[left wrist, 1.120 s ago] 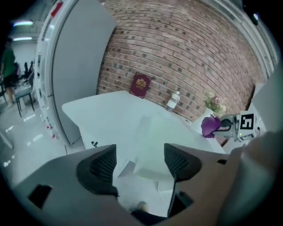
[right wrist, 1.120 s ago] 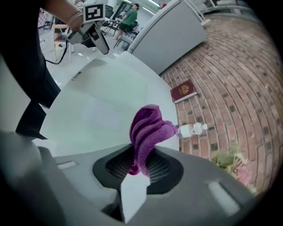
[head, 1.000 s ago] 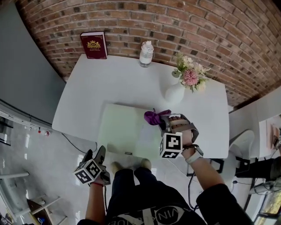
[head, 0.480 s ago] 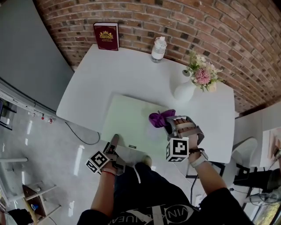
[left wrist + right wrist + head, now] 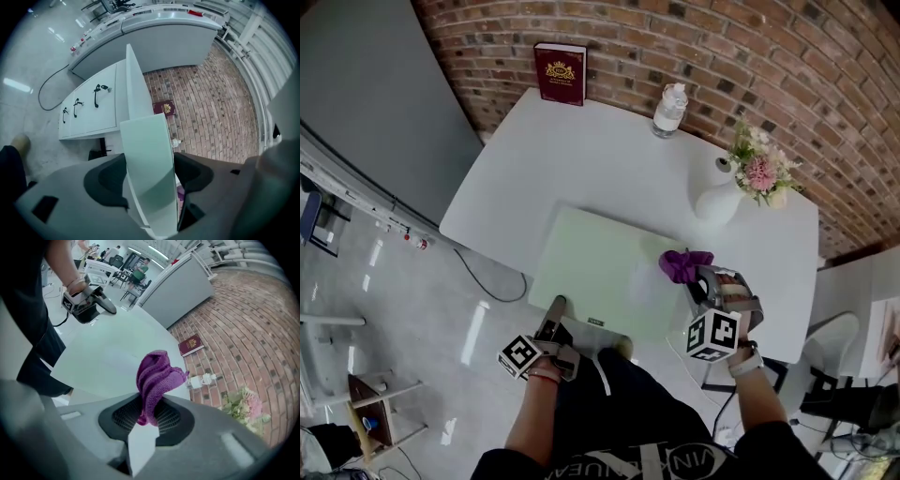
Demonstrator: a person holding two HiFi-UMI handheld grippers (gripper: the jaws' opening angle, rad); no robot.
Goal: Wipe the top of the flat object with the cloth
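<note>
The flat object (image 5: 600, 272), a pale green board, lies on the white worktop (image 5: 581, 159) with its near edge at the worktop's front. The left tongs (image 5: 555, 314) pinch that near edge; the board fills the gap between their jaws, probably to stop it sliding. The right tongs (image 5: 705, 281) are clamped on the bunched purple cloth (image 5: 682, 264), held at the board's right edge, a sensible starting place for strokes across the top.

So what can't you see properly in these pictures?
- Head view: the red book's gold print, too small to read.
- Head view: whether the purple cloth touches the green board; its own folds cover that spot.
- Right gripper view: the vase below the flowers, behind the right gripper.
</note>
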